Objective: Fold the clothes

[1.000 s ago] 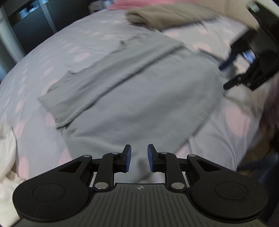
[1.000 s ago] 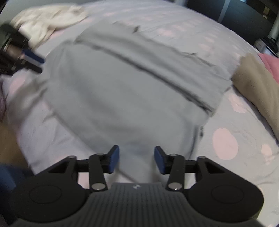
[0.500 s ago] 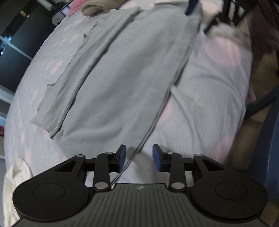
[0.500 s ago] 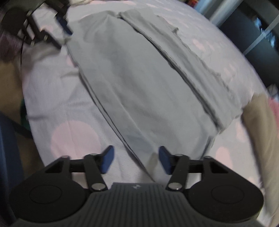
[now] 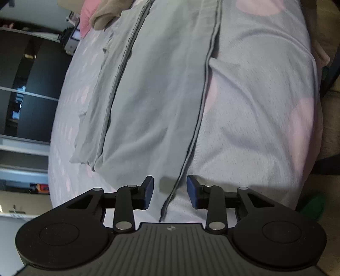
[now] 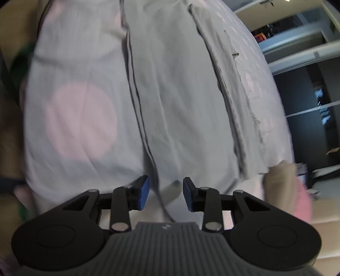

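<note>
Left gripper (image 5: 169, 192) unclenched astride hem of grey garment (image 5: 153, 102), right gripper (image 6: 166, 193) likewise, jaws just closing, pads clear of cloth, garment spread flat on pink-dotted bedsheet (image 5: 265, 110), tan garment (image 5: 106, 14) at far end

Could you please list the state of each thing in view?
Grey garment: flat on the bed, far side folded over, near hem unfolded.
Left hand-held gripper: open, astride the near hem.
Right hand-held gripper: open, has just been closing, hem between its pads.
Beige garment: bunched beyond the grey one.
Spotted bedsheet: spread, lightly creased.
</note>
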`<state>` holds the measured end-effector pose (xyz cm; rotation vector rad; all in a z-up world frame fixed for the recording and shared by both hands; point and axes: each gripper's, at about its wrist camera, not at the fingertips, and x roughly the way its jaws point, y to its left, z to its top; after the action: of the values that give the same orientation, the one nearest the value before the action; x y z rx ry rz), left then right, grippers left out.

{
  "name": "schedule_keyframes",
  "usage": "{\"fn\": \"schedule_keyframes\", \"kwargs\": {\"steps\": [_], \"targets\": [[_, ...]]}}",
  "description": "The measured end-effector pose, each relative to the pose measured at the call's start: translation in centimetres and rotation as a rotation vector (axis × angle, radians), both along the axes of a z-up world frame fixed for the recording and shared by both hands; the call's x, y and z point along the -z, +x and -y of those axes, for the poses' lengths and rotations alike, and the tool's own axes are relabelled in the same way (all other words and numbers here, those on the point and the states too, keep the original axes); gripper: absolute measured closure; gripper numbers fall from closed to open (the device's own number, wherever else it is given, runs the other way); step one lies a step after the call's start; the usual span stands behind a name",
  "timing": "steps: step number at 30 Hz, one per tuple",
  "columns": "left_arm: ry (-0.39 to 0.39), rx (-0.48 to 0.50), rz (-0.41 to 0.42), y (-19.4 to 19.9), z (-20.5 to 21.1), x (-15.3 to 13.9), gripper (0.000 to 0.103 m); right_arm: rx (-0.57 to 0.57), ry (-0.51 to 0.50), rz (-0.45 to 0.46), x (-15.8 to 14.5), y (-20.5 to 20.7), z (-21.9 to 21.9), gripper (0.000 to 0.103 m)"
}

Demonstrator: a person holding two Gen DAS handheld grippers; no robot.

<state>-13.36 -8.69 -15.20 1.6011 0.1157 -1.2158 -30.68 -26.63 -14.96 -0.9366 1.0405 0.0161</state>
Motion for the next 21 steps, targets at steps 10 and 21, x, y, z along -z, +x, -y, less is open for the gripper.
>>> {"fn": "schedule_keyframes", "kwargs": {"steps": [10, 21], "targets": [[-0.070, -0.041, 0.016, 0.4, 1.2, 0.1, 0.093, 0.053, 0.039, 0.024, -1.2, -0.1, 0.9, 0.097], [-0.355, -0.267, -0.126, 4.0, 3.9, -7.7, 0.102, 0.184, 0.047, 0.274, -6.4, 1.4, 2.8, 0.100]]}}
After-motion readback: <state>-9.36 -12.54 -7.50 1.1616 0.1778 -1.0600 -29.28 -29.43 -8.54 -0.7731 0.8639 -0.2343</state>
